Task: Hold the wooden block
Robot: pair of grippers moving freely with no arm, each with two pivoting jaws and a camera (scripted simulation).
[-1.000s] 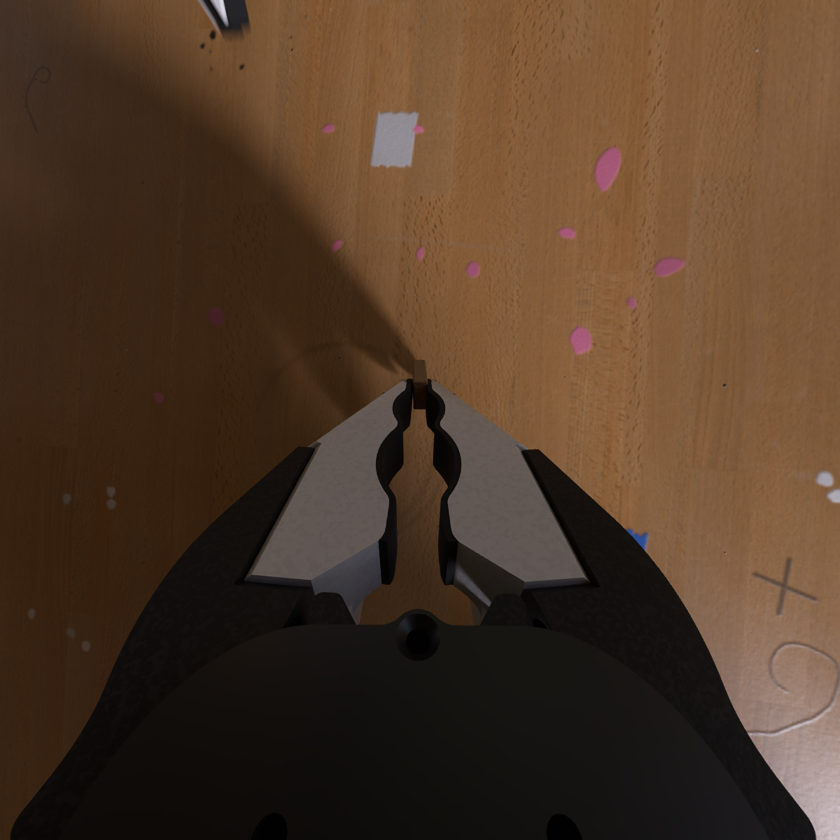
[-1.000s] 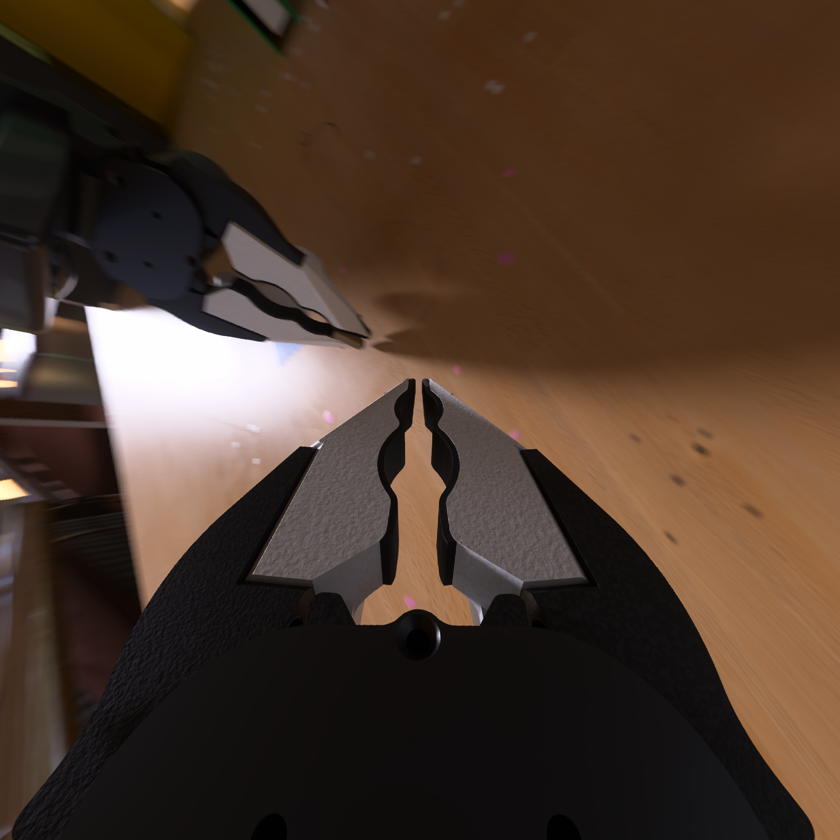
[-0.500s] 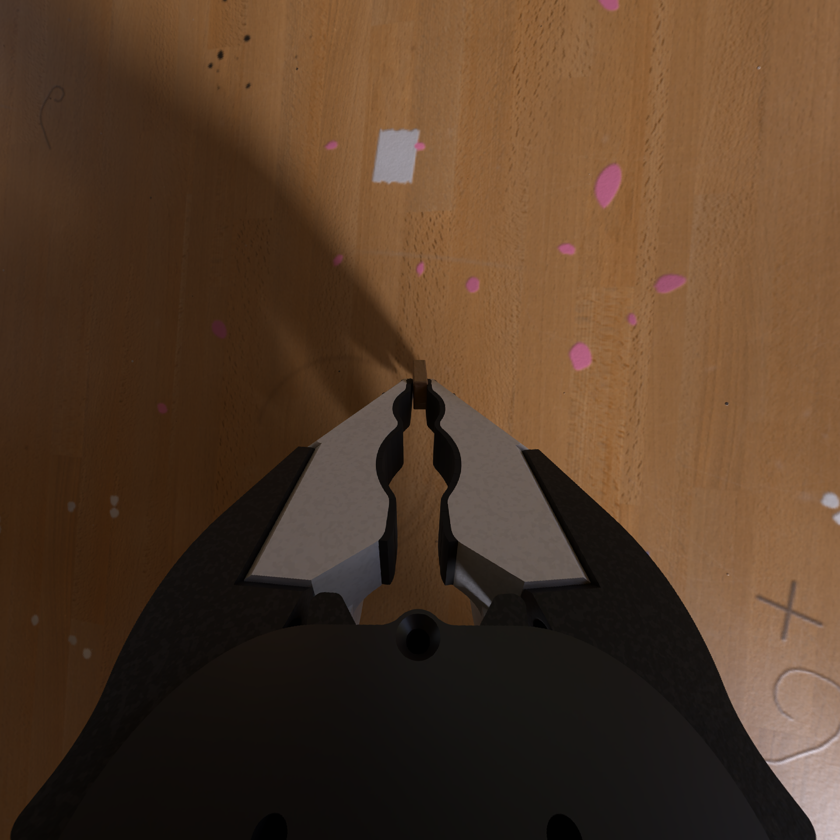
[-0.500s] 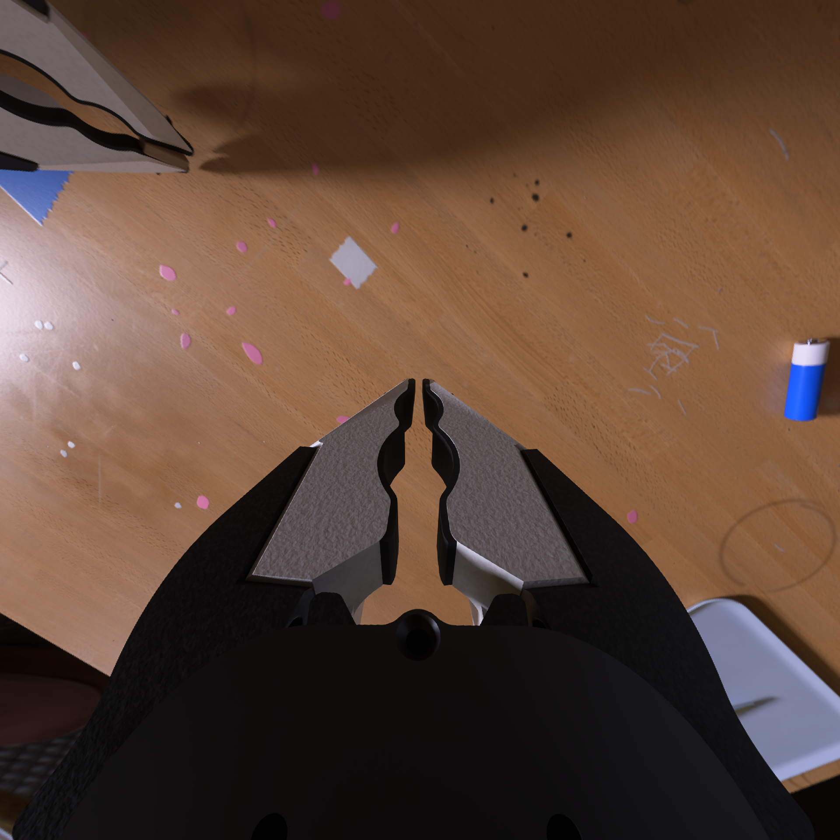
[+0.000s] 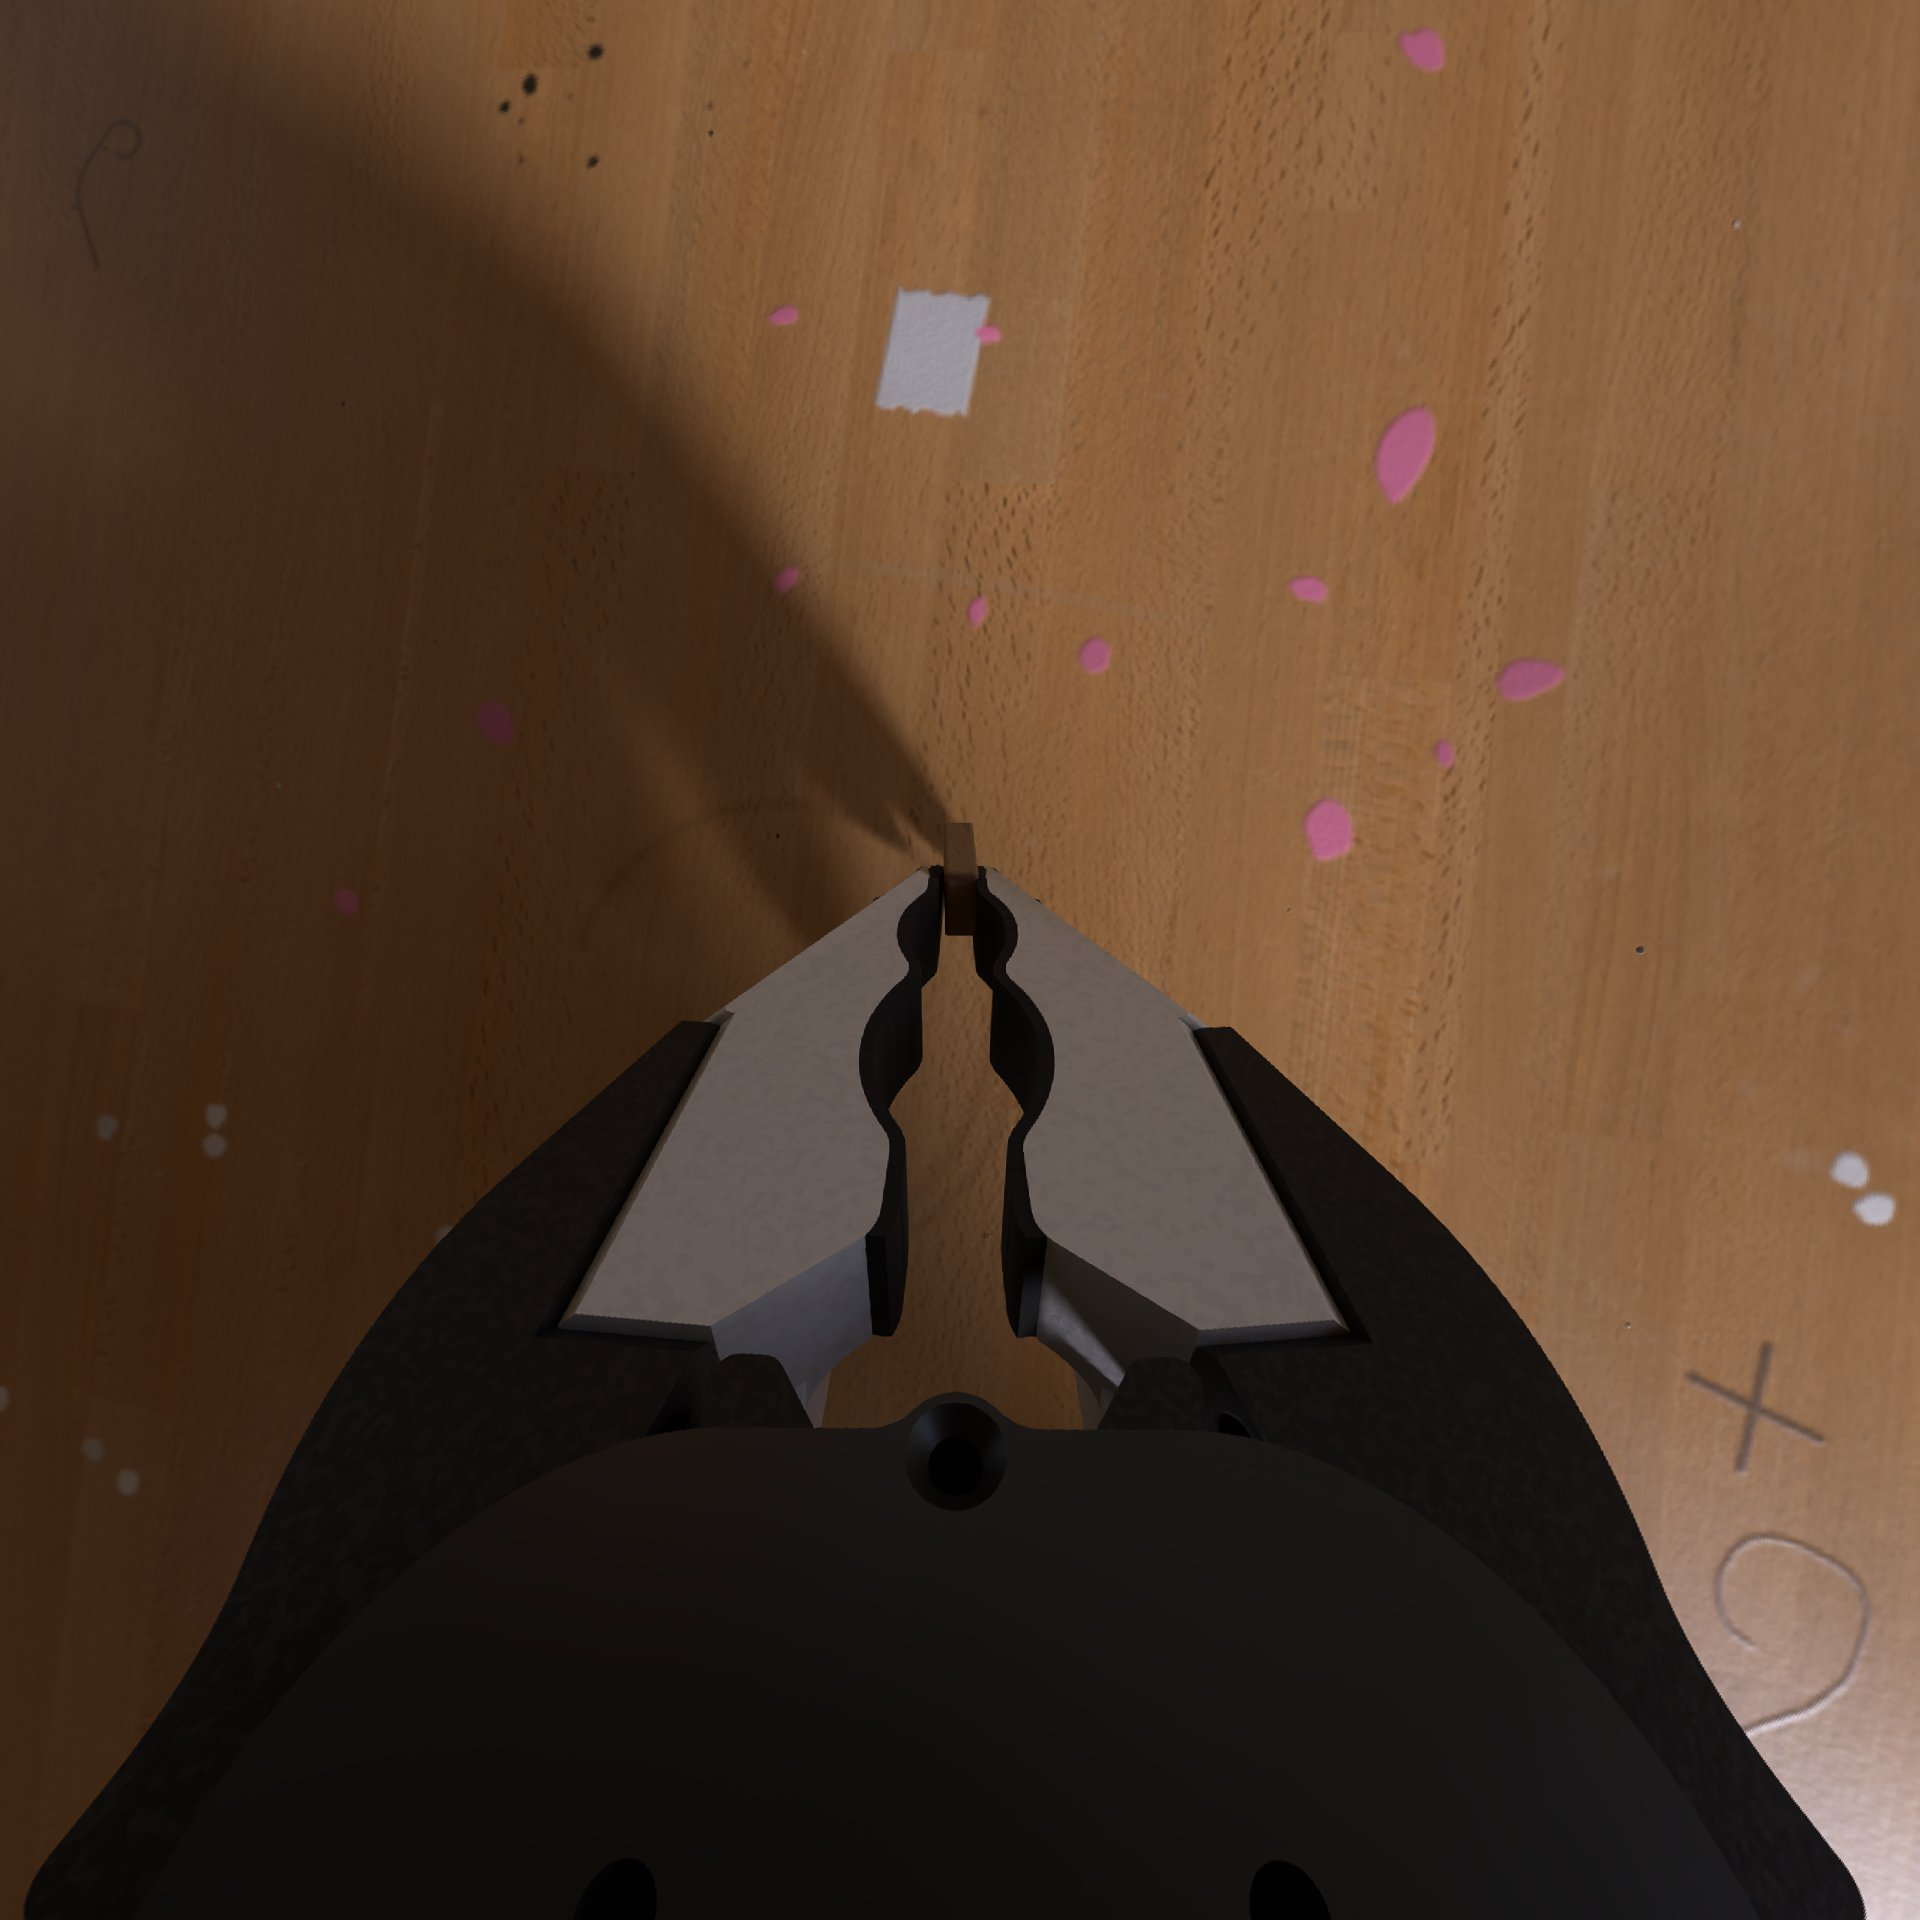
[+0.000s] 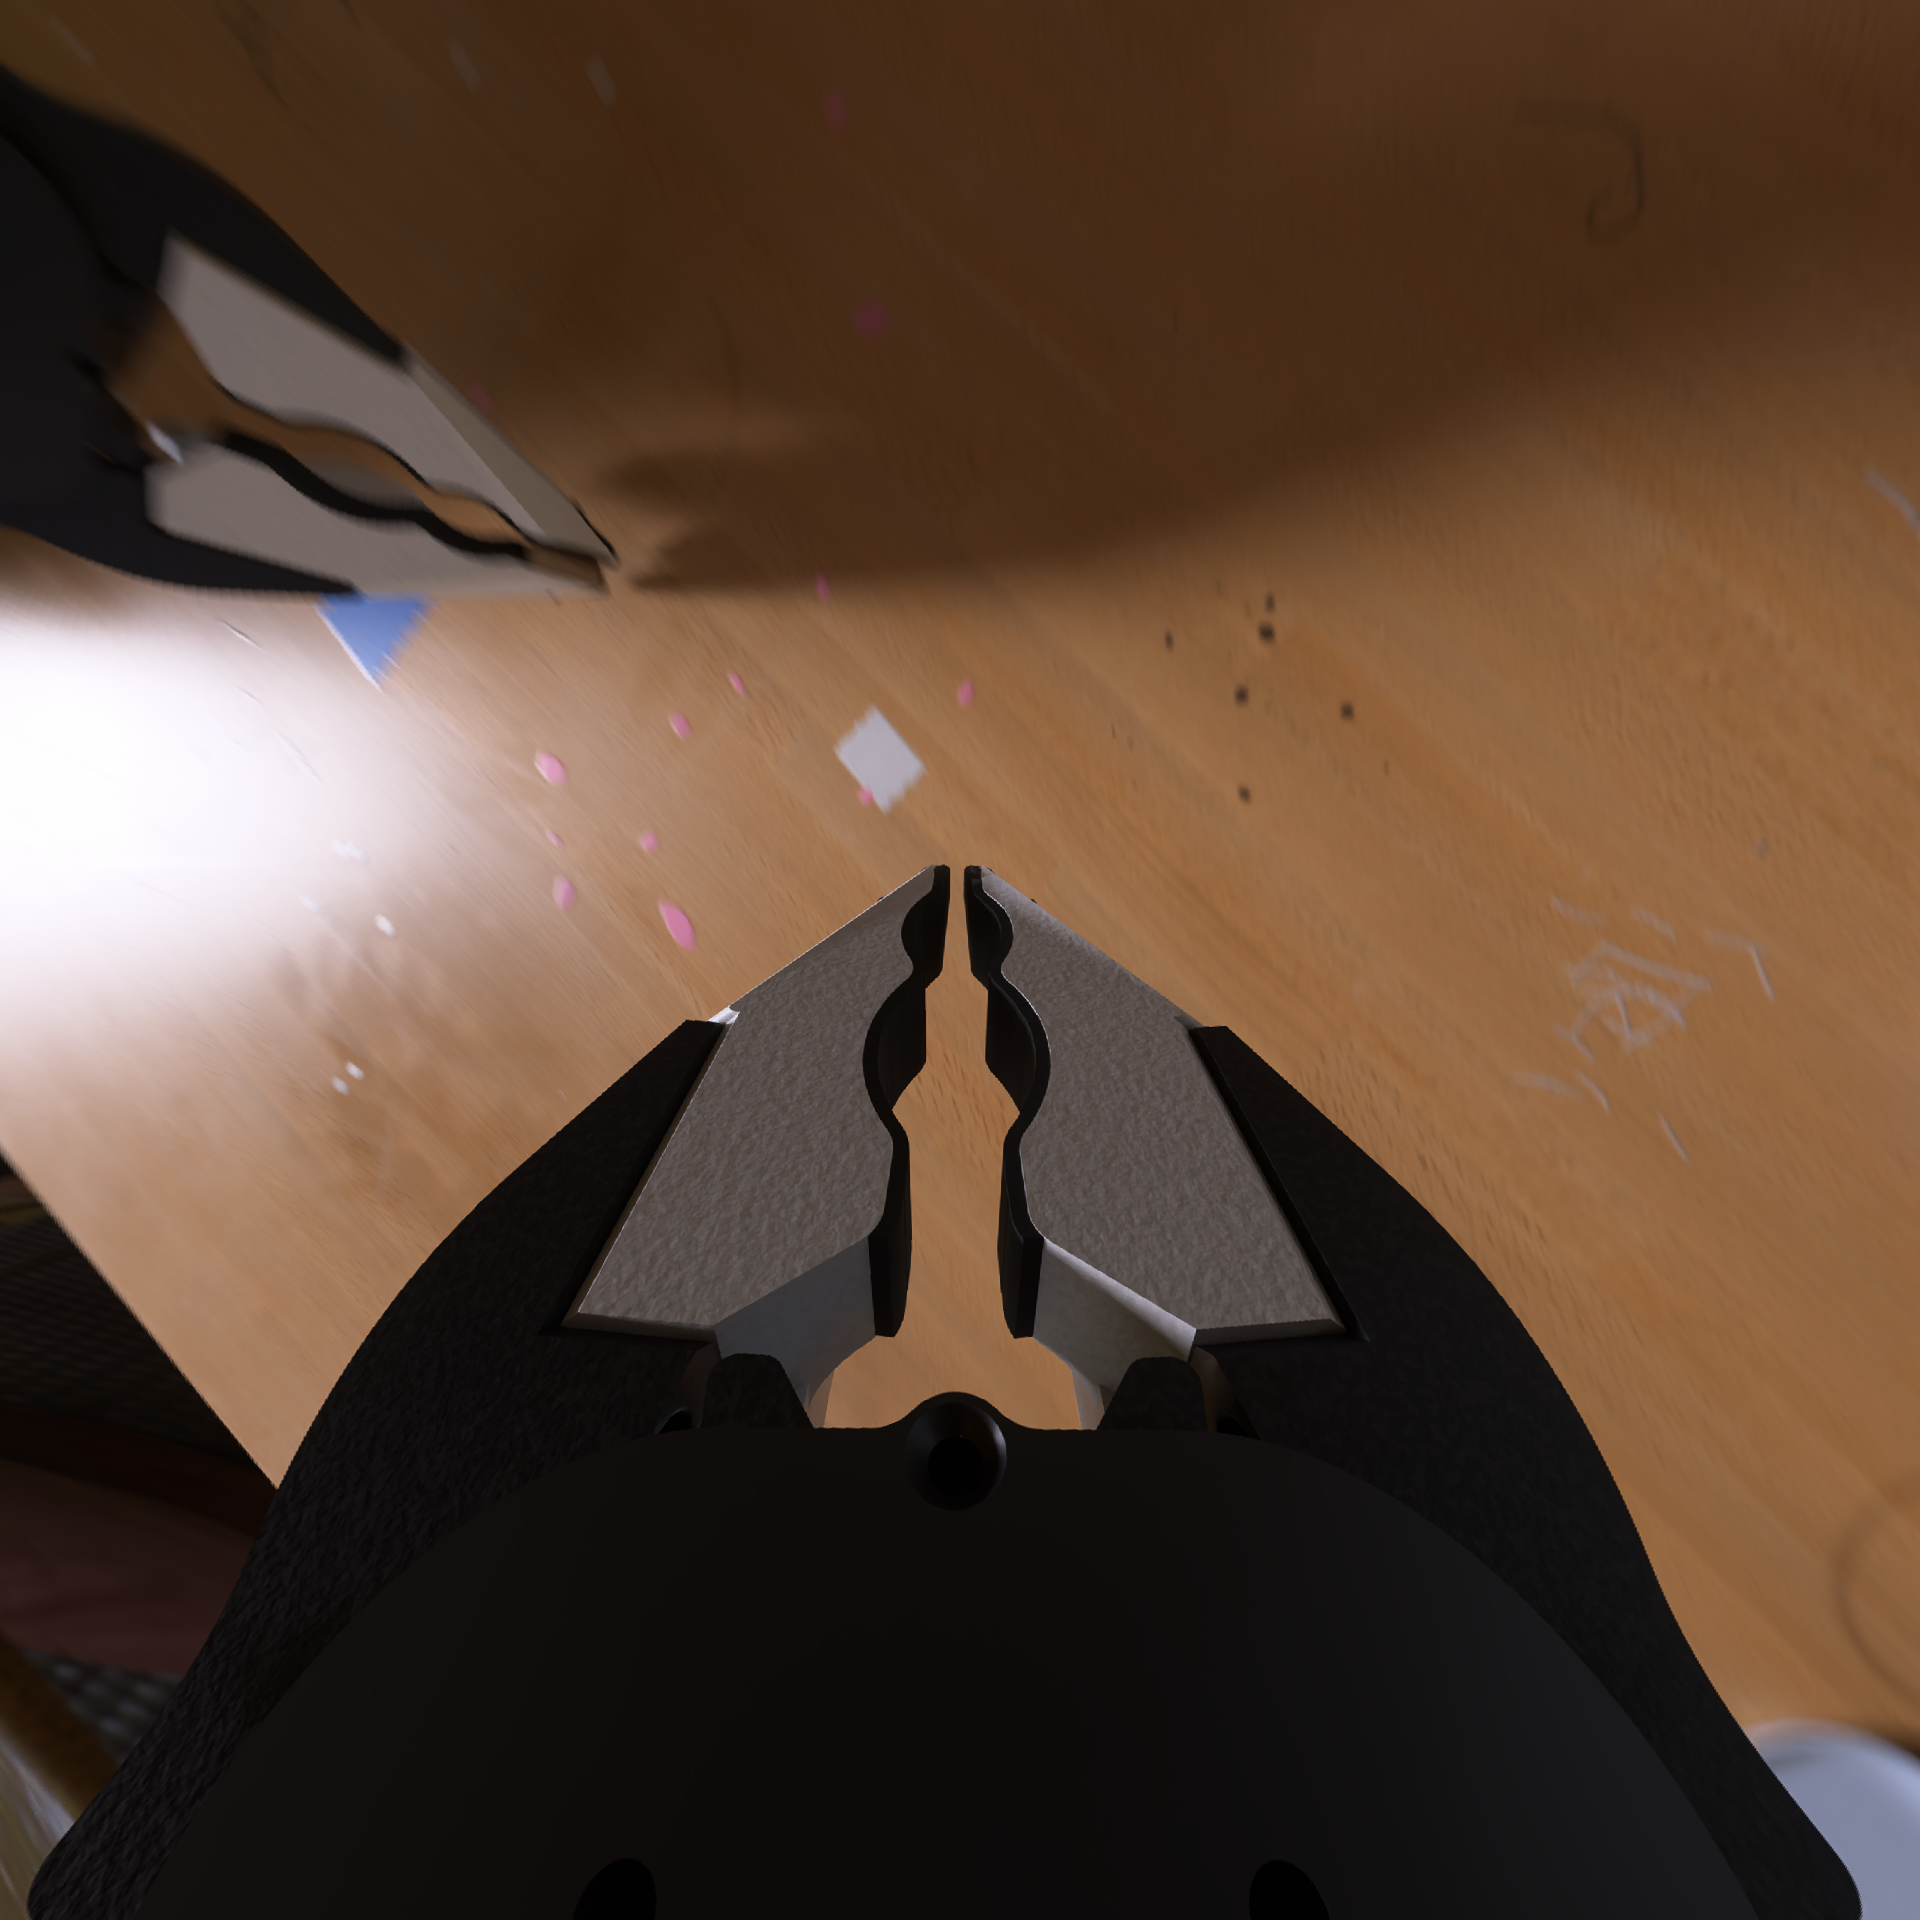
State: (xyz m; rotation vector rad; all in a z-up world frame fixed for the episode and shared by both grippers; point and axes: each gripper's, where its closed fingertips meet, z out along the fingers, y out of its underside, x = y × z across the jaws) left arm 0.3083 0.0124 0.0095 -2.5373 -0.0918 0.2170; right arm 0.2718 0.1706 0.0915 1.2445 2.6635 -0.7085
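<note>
My left gripper (image 5: 959, 883) is shut on a small thin wooden block (image 5: 959, 854), pinched between the fingertips above the wooden table. Only the block's narrow brown edge shows beyond the tips. My right gripper (image 6: 957, 883) is shut and empty, with a hairline gap between the tips, over the same table. The left gripper also shows in the right wrist view (image 6: 597, 556) at the upper left, blurred; the block at its tips cannot be made out there.
The wooden table (image 5: 1351, 312) bears pink spots, a white paper square (image 5: 932, 353), black specks and scratch marks. In the right wrist view a blue patch (image 6: 376, 629) lies under the left gripper, the white square (image 6: 880, 756) ahead, and a pale object (image 6: 1829, 1766) at the bottom right corner.
The left view has crept a little farther over the table with the block still held. The right gripper has swung sharply, tilting back toward a low, blurred view; the battery has left its view.
</note>
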